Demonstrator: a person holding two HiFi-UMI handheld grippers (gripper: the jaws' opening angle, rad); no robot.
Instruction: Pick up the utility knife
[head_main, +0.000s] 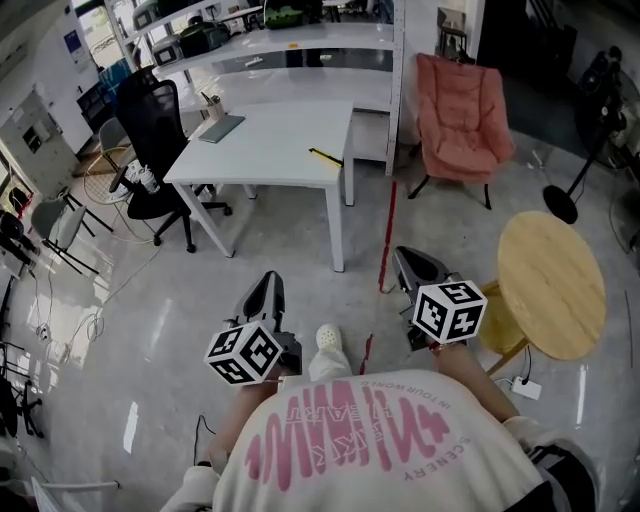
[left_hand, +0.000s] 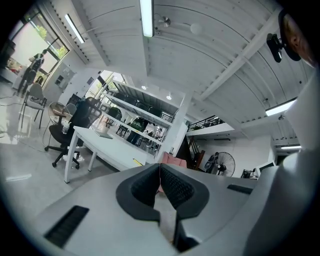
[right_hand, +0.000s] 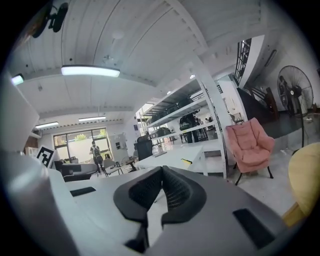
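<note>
The utility knife, yellow and black, lies near the front right edge of a white table some way ahead of me. It shows as a small yellow sliver in the left gripper view and in the right gripper view. My left gripper and right gripper are held side by side over the floor, well short of the table, both pointing toward it. The left gripper has its pads together with nothing between them. The right gripper is likewise shut and holds nothing.
A black office chair stands at the table's left, and a grey flat pad lies on the table. A pink armchair is at the back right, and a round wooden table is close on my right. A red strip runs along the floor.
</note>
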